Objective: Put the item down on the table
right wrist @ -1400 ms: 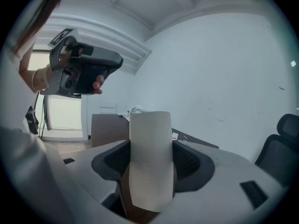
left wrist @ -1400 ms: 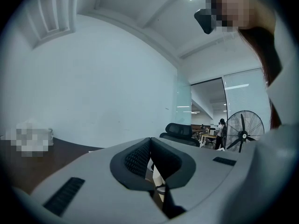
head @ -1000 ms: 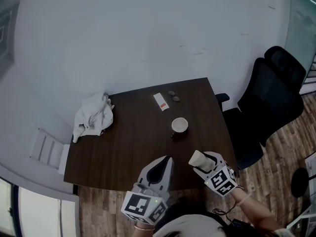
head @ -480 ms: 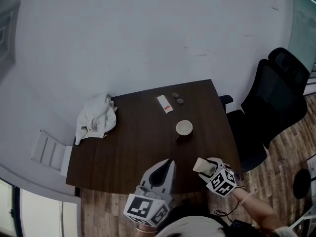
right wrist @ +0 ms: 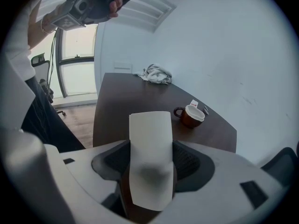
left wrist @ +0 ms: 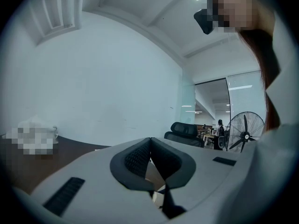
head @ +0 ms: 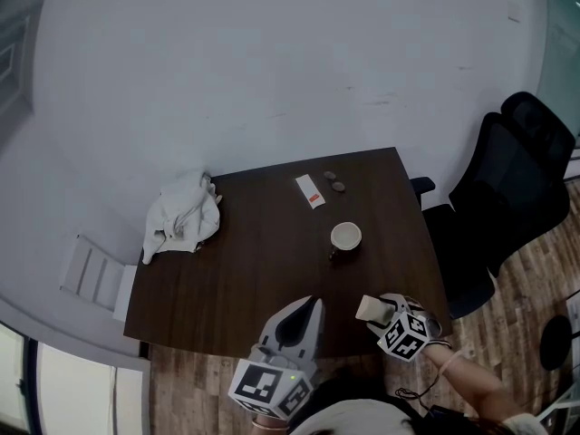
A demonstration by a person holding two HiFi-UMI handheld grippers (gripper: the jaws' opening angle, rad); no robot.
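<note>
Right gripper [head: 372, 308] clamps one white paper slip [right wrist: 149, 148]; left gripper [head: 308, 303]: jaws together, empty.
Table [head: 245, 279]: one mug [head: 345, 236], one cloth [head: 184, 214] far-left corner, one packet [head: 310, 191] far edge.

Head view looks steeply down from above the near edge of the table [head: 245, 270], far enough off to fit the whole top, the wall behind and the office chair [head: 512, 184] off the right edge. Left gripper view sits low behind its own jaws and faces out over the table's right side, so all it really shares with the head view is that chair, with a fan [left wrist: 245, 132] further back. Right gripper view looks from the near right corner across to the far left corner, right behind the white paper [right wrist: 149, 157], sharing the mug [right wrist: 191, 115] and cloth [right wrist: 156, 73] with the head view.
</note>
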